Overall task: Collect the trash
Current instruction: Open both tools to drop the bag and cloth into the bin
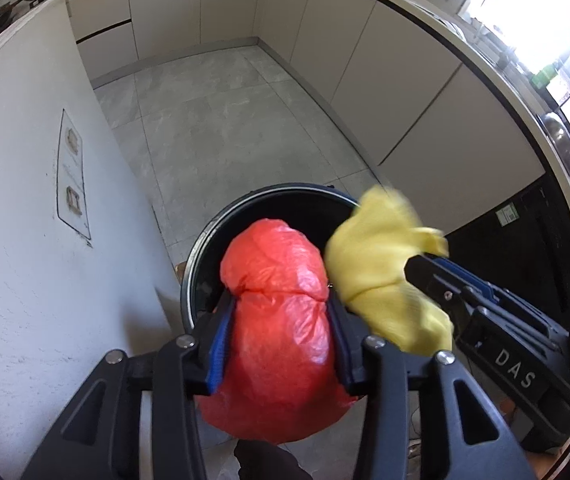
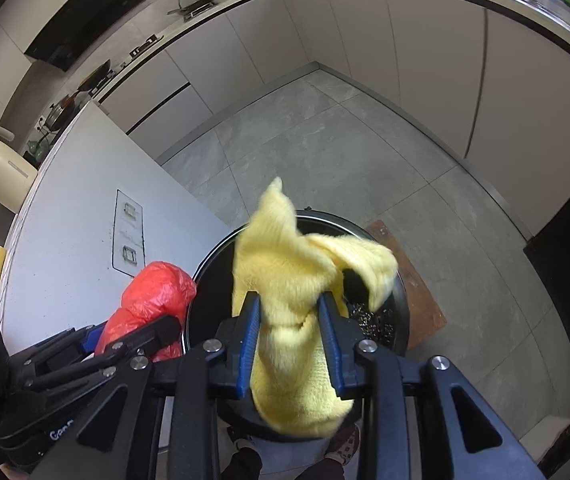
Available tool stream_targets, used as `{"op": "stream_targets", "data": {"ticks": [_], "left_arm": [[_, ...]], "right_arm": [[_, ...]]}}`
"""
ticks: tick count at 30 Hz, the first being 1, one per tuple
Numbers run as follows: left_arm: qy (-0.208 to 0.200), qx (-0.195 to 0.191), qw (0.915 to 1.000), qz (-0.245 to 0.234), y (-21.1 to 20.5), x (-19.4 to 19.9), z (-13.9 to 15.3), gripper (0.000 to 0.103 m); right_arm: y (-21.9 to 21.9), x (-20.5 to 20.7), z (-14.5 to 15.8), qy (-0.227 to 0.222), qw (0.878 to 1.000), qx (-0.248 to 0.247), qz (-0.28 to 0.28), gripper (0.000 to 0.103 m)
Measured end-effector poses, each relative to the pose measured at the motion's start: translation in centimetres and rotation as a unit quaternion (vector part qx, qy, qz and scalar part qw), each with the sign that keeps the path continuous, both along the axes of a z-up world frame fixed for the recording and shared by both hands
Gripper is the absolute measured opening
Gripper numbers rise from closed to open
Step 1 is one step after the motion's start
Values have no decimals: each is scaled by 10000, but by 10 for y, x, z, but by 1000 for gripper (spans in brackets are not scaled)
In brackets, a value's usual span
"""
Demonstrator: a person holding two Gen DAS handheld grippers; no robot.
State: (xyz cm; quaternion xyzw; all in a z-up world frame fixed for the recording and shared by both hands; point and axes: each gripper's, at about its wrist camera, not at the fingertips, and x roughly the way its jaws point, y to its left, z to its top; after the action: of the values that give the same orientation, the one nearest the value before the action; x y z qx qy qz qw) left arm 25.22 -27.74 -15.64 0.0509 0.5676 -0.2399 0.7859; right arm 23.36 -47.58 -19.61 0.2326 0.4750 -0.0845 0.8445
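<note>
Over the open mouth of the round black trash bin on the kitchen floor, two soft bundles hang in the tongs.

Largest is the red plastic bag, knotted into a stuffed, crinkly, glossy lump; it looks light and squashy, likely slippery, so the pinched waist where the left tongs squeeze it, part-open with both pads pressed into the film, seems the surest hold. Smaller is the yellow fuzzy cloth, limp and drooping, its loose corners flopping over the bin's far rim; it should be light and grippy, best taken at a bunched middle, as the right tongs hold it, narrowly parted and clamped on it.
</note>
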Motion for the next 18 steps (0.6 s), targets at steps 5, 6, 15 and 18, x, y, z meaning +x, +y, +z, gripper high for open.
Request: {"op": "stream_targets", "data": {"ticks": [5,6,15,18], "left_arm": [[-92,27,9999,75,1,2,2,53],[-114,21,9999,85,1,1,4,53],[-278,-12,9996,-57,2,-2,18,53],[-321,-56,9994,-84,4,-5,27,53]], "right_arm": [[0,6,2,-50,9999,-85,74,32],[-1,6,3,-70,9999,-89,74,32],[0,-4,16,-131,9999,-92,-16,32],[1,-10,22,-146,9998,-108,-54,32]]}}
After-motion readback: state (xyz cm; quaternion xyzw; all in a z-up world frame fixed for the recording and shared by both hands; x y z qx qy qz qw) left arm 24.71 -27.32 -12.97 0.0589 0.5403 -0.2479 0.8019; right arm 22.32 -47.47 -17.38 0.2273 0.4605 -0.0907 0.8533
